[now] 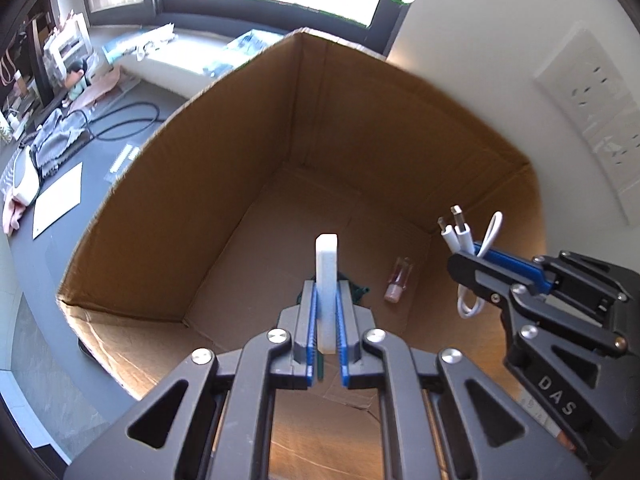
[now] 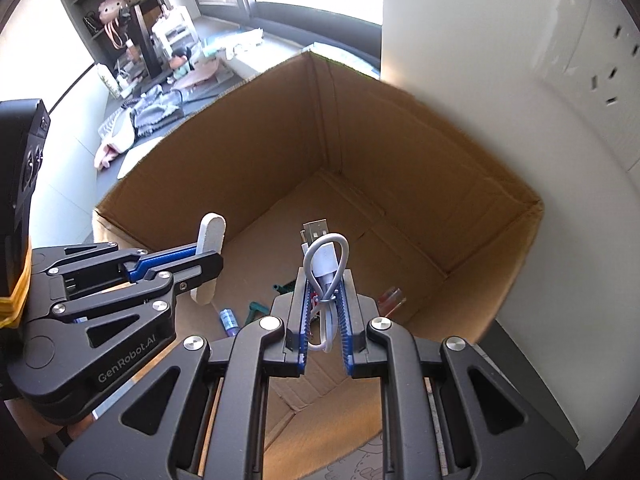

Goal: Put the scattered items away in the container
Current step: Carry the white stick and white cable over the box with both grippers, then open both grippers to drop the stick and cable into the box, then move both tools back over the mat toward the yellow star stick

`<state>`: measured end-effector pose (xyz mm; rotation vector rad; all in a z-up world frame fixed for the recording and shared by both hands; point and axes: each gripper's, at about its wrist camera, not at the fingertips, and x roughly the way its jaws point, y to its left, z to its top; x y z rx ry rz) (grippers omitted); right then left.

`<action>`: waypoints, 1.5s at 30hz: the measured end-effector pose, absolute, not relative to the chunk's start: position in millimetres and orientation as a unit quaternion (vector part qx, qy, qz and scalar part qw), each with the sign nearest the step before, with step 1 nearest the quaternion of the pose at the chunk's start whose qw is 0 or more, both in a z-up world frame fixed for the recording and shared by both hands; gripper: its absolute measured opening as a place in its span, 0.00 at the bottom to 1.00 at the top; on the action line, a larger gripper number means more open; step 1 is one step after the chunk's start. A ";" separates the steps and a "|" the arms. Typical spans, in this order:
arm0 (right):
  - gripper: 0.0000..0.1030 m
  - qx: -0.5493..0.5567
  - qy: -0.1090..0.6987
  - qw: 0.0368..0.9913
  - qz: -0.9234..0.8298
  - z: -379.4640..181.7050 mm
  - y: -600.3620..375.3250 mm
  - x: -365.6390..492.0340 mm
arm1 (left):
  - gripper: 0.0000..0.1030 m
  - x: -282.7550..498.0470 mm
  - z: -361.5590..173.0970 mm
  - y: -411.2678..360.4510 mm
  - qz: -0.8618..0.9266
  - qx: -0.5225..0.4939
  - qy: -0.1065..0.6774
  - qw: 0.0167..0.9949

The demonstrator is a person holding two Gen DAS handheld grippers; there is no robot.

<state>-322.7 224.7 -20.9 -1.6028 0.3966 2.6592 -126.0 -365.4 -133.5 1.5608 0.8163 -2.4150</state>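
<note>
Left gripper (image 1: 327,312): its blue-padded fingers are pressed onto a flat white bar (image 1: 327,280), which stands upright between them, over the open cardboard box (image 1: 224,184).
White bar: rounded at the top; its lower end dips below the pads, and the right wrist view shows it from the side as a thin slab (image 2: 210,256). What it is cannot be made out.
Right gripper (image 2: 325,308): pinching a coiled white USB cable (image 2: 326,268) between its blue pads, also above the box interior.
Cable: two plug ends stick up past the fingertips and a loop hangs below; the middle of the coil is hidden between the pads. From the left wrist view the same bundle (image 1: 464,236) shows beside the right gripper's black finger.
Box floor: a small pinkish clear bottle (image 1: 397,280) lies near the right wall; a dark green item (image 1: 356,292) is mostly covered by the left gripper. The right wrist view adds a small blue-and-purple tube (image 2: 229,320), partly cut off by the gripper body.
Box position: it stands against a white wall (image 1: 500,40) on a dark tabletop (image 1: 100,140).
Beyond the box: a sheet of white paper (image 1: 58,200), a black cable loop (image 1: 128,120) and grey cloth (image 1: 60,136) lie on the table; the far clutter is too blurred to name.
</note>
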 end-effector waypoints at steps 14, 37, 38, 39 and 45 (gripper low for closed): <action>0.13 -0.542 0.111 -0.017 0.833 -49.7 219.6 -327.4 | 0.09 -127.9 -158.4 -352.4 -0.783 0.550 0.280 0.079; 0.66 -0.508 0.081 0.002 0.858 -19.3 236.8 -301.5 | 0.77 -116.7 -127.2 -368.2 -0.801 0.510 0.294 0.110; 0.68 -0.505 0.081 0.001 0.859 -16.4 239.4 -299.2 | 0.82 -116.3 -125.2 -369.0 -0.801 0.508 0.296 0.112; 0.74 -0.502 0.083 0.002 0.861 -13.2 242.7 -296.2 | 0.86 -115.9 -122.3 -368.8 -0.802 0.504 0.300 0.111; 0.89 -0.474 0.088 0.012 0.876 10.9 260.2 -271.9 | 0.90 -114.6 -100.0 -351.2 -0.817 0.486 0.297 0.094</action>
